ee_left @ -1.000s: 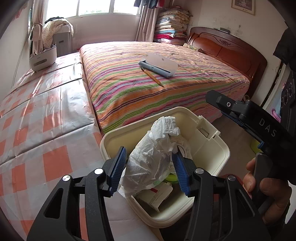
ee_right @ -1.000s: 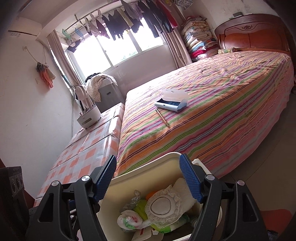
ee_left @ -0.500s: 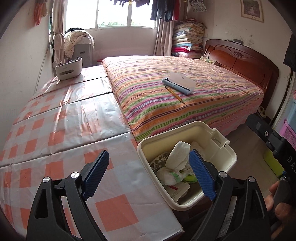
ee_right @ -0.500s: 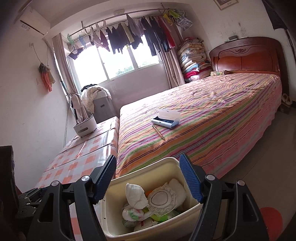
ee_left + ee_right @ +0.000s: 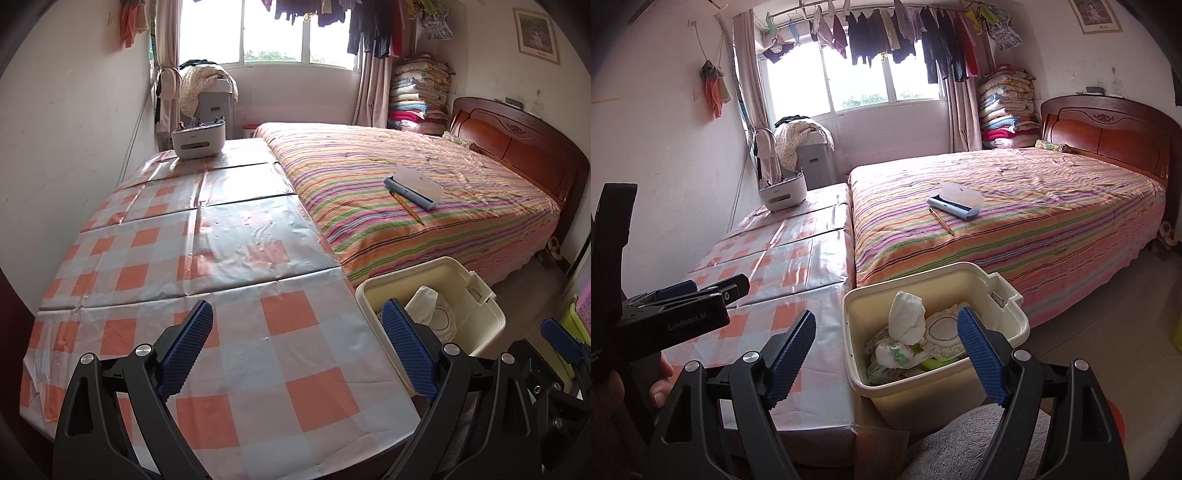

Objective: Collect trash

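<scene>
I see both grippers, left [image 5: 295, 354] and right [image 5: 886, 354], with fingers just spread wide, empty. Crumpled white tissue [image 5: 907, 319] sits in the cream plastic bin [image 5: 938, 384] between the checkered-cloth desk [image 5: 229, 266] and striped bed [image 5: 424, 192].

Cream bin [image 5: 936, 384] sits right ahead of the blue-padded right gripper [image 5: 886, 354], white crumpled bag [image 5: 907, 319] on top, green bits under it. Orange-and-white checked tablecloth [image 5: 236, 280] lies below the left gripper [image 5: 295, 350]. Farther out, a rainbow-striped bedspread [image 5: 1034, 218] and a reddish-brown headboard [image 5: 1108, 129].
</scene>
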